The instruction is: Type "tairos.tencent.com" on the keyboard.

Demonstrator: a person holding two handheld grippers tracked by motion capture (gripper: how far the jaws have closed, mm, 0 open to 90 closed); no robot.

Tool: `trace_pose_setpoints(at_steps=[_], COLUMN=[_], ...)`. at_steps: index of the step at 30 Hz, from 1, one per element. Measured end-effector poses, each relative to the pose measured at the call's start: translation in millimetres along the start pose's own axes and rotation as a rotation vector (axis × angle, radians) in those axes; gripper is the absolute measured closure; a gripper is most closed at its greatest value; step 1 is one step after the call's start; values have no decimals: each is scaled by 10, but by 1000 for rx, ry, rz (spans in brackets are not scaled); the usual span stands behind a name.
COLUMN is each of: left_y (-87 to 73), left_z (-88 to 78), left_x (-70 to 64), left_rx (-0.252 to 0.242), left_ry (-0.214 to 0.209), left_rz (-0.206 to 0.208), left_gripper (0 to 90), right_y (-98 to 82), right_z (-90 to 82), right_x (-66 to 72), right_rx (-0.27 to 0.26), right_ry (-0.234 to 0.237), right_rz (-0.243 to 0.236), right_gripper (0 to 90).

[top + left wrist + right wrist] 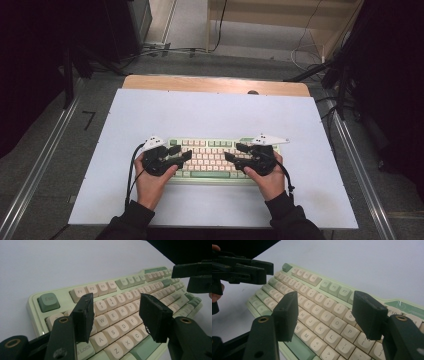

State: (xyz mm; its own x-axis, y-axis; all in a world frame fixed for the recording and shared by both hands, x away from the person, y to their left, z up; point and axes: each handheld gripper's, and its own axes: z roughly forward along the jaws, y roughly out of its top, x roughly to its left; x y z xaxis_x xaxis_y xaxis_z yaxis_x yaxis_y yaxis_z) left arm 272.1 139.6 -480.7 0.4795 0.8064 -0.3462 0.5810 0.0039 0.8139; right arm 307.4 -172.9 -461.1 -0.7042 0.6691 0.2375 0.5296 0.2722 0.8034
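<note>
A pale green keyboard with cream keys lies on the white mat near the front edge. My left gripper hovers over its left end, pointing right, and is open with nothing between the jaws. In the left gripper view, my left gripper hangs above the letter keys without touching them. My right gripper hovers over the right end, pointing left, and is also open. In the right gripper view, my right gripper hangs over the keyboard, its jaws apart and holding nothing.
The white mat covers a wooden table, with bare mat beyond and beside the keyboard. Metal rails run along both sides. Cables lie on the floor behind. Each gripper's cable trails toward the person.
</note>
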Motion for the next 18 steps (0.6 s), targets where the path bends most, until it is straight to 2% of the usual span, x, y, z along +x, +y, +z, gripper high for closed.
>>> trace_pose_setpoints(at_steps=[10, 13, 18], left_y=[2, 0, -4], left_z=[26, 29, 46], left_x=[-14, -26, -63], left_rx=[9, 18, 51], left_ry=[-9, -29, -89], left_rz=[4, 9, 21], left_gripper=[510, 594, 805], right_y=[-10, -12, -15], right_z=[-8, -13, -11], right_x=[-1, -6, -3], right_rx=[1, 2, 4], right_ry=[-2, -4, -3], right_rz=[3, 6, 6], right_gripper=[367, 367, 368])
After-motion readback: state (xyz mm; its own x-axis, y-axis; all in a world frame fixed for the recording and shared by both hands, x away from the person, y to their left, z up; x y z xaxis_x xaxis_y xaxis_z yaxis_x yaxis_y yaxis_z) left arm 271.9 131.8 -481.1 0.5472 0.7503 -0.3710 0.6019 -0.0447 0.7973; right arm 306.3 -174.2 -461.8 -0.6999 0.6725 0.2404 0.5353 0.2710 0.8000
